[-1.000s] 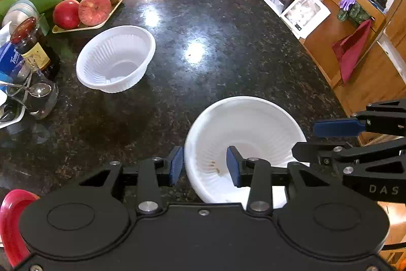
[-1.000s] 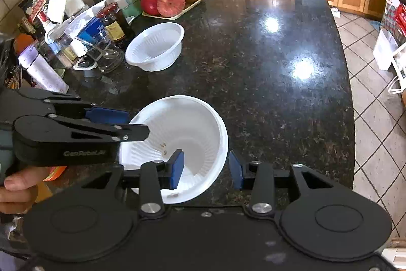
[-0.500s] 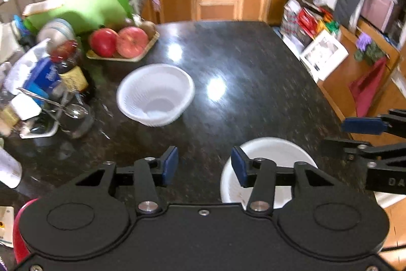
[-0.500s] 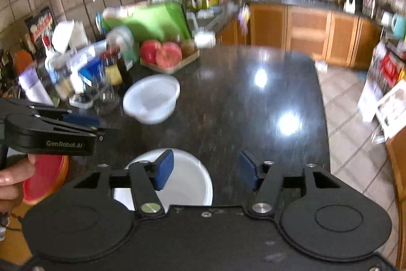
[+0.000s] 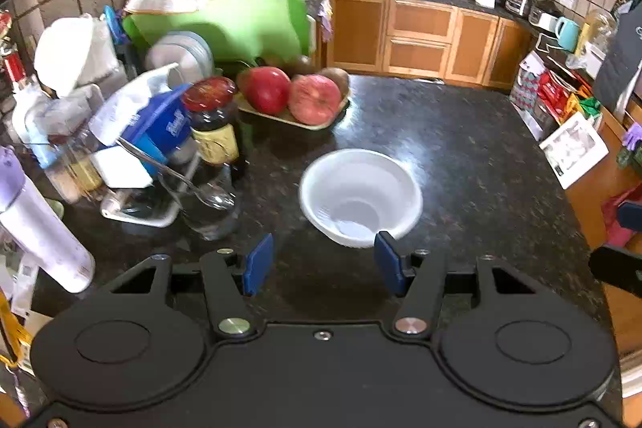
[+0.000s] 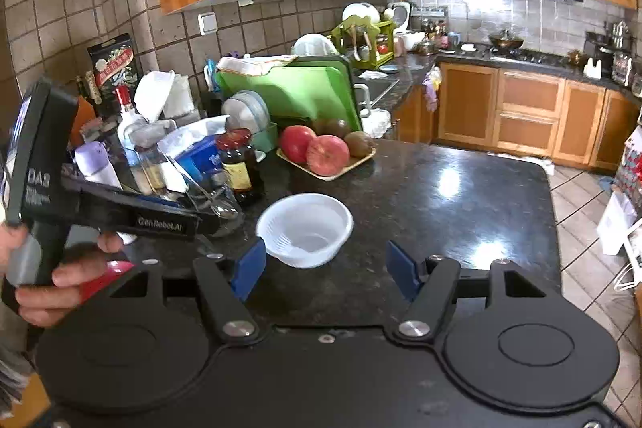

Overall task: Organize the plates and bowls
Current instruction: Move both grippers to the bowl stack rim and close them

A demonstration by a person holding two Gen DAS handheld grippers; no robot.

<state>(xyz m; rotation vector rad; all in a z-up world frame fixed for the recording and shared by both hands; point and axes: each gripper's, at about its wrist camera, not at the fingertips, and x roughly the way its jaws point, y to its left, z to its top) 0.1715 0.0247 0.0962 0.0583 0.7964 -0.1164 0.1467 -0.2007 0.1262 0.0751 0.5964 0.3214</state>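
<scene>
A kitchen island mid-tidy: 1 white bowl (image 5: pixel 360 197) sits upright and alone on the dark granite counter (image 5: pixel 461 147), at the centre of the left wrist view and lower centre of the right wrist view; no plate can be made out for certain, though a red edge (image 6: pixel 106 273) shows at the lower left of the right wrist view, too hidden to name. The left gripper (image 5: pixel 323 263) hangs above the counter with its jaws apart and nothing between them, having just been opening; its right blue pad (image 5: pixel 387 261) overlaps the bowl's near rim in the frame, but whether it touches cannot be told. The right gripper (image 6: pixel 327 269) is likewise spread and empty, its jaws having just been widening, the bowl lying beyond its fingertips. A person's hand (image 6: pixel 60 271) grips the left tool's handle at the lower left of the right wrist view. A tray of apples (image 5: pixel 295 97) stands near the bowl, toward the upper centre; a dark jar (image 5: pixel 212 123) and a glass with a spoon (image 5: pixel 208 203) crowd the left. The step in hand appears to be fetching this bowl; it is probably thin plastic, so a gentle pinch on the near rim, 1 pad inside and 1 outside, should serve best, approached from the open right side to spare the glassware.
</scene>
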